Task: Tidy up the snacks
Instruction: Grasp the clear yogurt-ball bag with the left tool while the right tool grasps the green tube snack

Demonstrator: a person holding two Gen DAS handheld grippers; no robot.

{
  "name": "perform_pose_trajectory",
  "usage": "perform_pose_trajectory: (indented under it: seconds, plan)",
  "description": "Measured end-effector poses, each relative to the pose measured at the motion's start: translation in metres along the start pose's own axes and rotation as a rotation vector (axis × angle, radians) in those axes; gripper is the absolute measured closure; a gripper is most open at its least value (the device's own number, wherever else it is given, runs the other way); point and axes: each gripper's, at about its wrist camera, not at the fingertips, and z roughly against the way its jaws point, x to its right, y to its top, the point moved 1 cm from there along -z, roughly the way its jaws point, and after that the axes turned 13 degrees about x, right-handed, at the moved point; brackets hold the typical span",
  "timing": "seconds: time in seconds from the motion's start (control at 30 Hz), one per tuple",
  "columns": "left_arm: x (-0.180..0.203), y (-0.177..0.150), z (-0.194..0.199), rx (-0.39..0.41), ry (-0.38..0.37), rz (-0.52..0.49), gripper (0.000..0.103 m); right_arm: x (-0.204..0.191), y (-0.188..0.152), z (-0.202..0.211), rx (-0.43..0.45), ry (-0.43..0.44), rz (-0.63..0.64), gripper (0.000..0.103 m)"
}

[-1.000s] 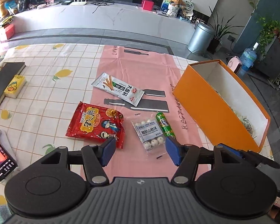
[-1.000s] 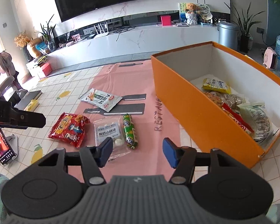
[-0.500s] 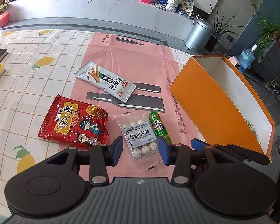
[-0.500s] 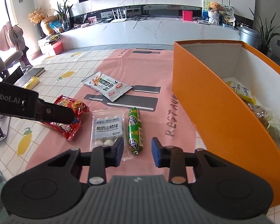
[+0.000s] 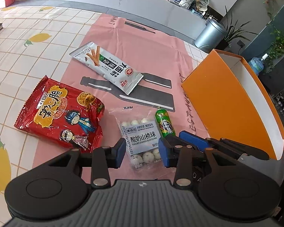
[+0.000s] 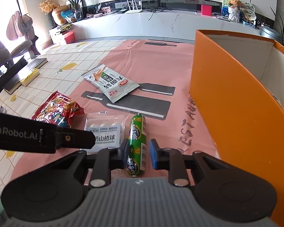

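Here, in the left wrist view, the left gripper (image 5: pixel 142 152) sits low at the centre of the frame with its blue pads either side of the clear packet of white hawthorn balls (image 5: pixel 142 138); its jaws have just been closing, yet a gap shows between each pad and the packet, so nothing is clamped. That packet lies flat on the pink mat (image 5: pixel 140 43), its long axis running up and down the frame with a slight lean to the left at the top. Just right of it, nearly parallel, lies the green sausage (image 5: pixel 165 122), its clipped tip toward the top of the frame. To the left the red snack bag (image 5: pixel 60 113) lies flat, partly on the mat and partly on the lemon-print tablecloth (image 5: pixel 28 56). Above centre, the silver stick-snack packet (image 5: pixel 107 67) lies diagonally, from upper left to lower right. The orange box (image 5: pixel 225 102) stands at the right, open at the top. In the right wrist view, the right gripper (image 6: pixel 137 156) straddles the green sausage (image 6: pixel 137 145), whose length runs almost straight up the frame; its jaws have just been closing and stand narrow, the left pad at the sausage's side, a sliver of mat showing before the right pad, so no firm grip is seen. The left gripper's black arm crosses the left of that frame.
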Motion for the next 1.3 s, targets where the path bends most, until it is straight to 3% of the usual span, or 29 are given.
perform_pose_trajectory:
  seconds: [0.13,0.27,0.7,0.93,1.1,1.2,1.3]
  plan:
    - [-0.001,-0.002,-0.005,0.007,0.024,0.023,0.043,0.0,-0.002,-0.003,-0.003,0.008,0.003,0.083]
    - [0.002,-0.002,-0.009,0.01,0.044,0.036,0.037,0.005,-0.003,-0.003,-0.017,-0.01,-0.005,0.082]
    - [0.039,-0.008,-0.033,0.006,0.199,-0.073,0.018,0.024,-0.007,0.012,-0.044,-0.077,-0.042,0.083]
    - [0.045,-0.015,-0.046,-0.032,0.29,-0.119,0.016,0.024,-0.008,0.011,-0.047,-0.076,-0.028,0.082]
    - [0.041,-0.014,-0.043,-0.036,0.268,-0.129,0.018,0.019,-0.008,0.008,-0.049,-0.081,-0.002,0.081]
    - [0.039,-0.013,-0.041,-0.038,0.252,-0.125,0.024,0.017,-0.009,0.006,-0.041,-0.086,0.02,0.081]
    - [0.034,-0.01,-0.038,-0.056,0.242,-0.12,0.028,0.013,-0.008,0.004,-0.026,-0.09,0.056,0.074]
